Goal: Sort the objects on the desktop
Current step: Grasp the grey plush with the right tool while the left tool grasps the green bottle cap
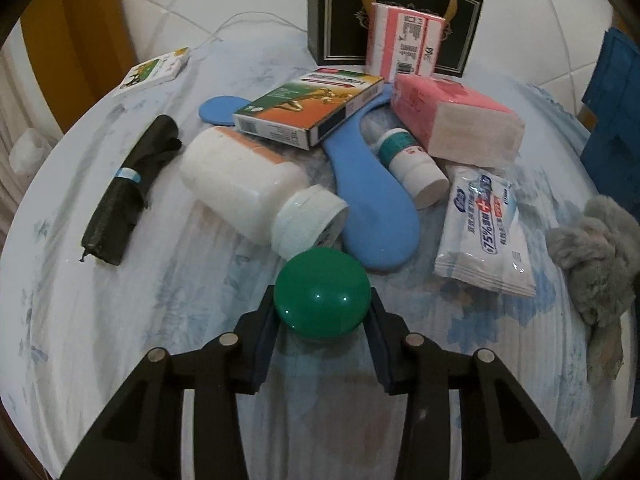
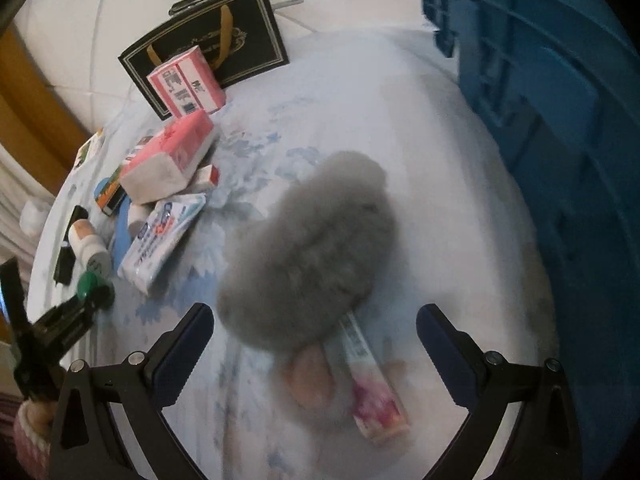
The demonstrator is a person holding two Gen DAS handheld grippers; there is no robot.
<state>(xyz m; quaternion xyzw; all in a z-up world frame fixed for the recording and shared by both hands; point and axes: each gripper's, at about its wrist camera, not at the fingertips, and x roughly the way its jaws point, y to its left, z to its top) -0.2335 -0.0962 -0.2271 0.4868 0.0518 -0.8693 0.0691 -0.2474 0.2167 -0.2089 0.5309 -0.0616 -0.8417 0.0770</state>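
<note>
Left tool (image 1: pixel 322 312) seemingly clamped, right tool (image 2: pixel 316 332) agape.

The right gripper (image 2: pixel 316 344) is seen with its jaws spread wide above a blurred grey fluffy item (image 2: pixel 312 256), which partly covers a narrow pink and white box (image 2: pixel 374 392) on a pale floral cloth (image 2: pixel 440 220). A blue crate (image 2: pixel 560 128) is seen at right, and the left gripper (image 2: pixel 94 290) is closed on a green ball (image 2: pixel 88 283) at far left.
</note>
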